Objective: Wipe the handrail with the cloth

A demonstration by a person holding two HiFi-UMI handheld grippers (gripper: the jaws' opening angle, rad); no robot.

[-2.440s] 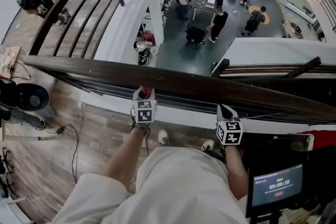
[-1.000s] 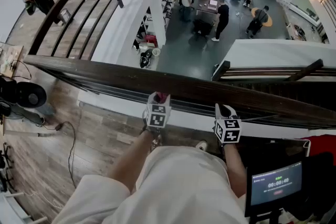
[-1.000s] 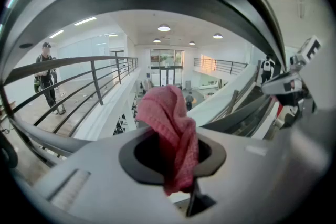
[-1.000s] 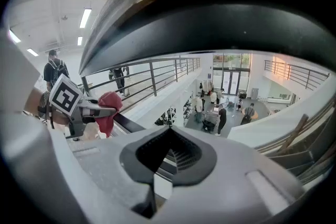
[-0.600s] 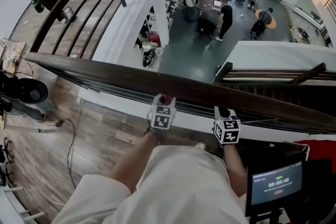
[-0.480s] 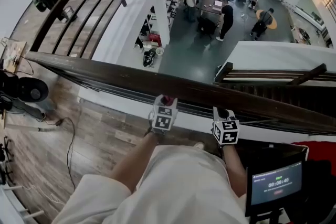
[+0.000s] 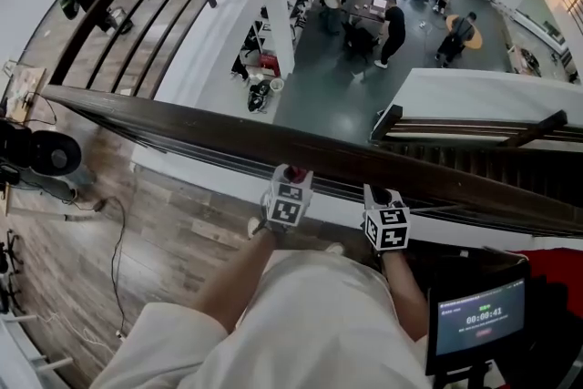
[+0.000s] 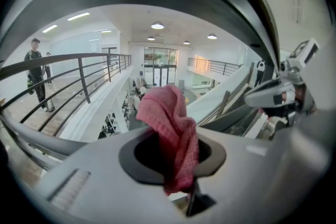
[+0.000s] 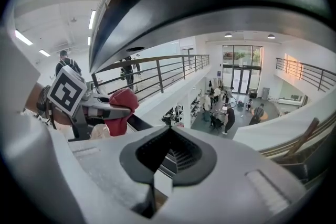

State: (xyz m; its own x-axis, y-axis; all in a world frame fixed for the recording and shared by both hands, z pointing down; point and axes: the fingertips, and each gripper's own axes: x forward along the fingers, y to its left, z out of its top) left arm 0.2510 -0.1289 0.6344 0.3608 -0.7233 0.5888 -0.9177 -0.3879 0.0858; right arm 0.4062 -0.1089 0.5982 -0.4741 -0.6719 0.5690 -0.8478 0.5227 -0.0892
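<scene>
Since your left gripper [image 7: 290,180] has slid rightward along the near edge of the handrail [image 7: 182,125], its jaws clamped on the pink cloth [image 8: 170,128], that stretch looks wiped. Your right gripper [image 7: 383,196], jaws together and empty, waits just beside it. The rail's right end remains.

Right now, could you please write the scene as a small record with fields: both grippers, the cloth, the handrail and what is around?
handrail: dark wood, runs across the head view
left gripper: shut on the pink cloth, tips at the handrail's near edge
right gripper: shut, nothing between its jaws, beside the left gripper at the same edge
cloth: bunched, sticks out past the jaws; contact with the handrail cannot be told
surroundings: people on a lower floor beyond the handrail; a screen at lower right
</scene>
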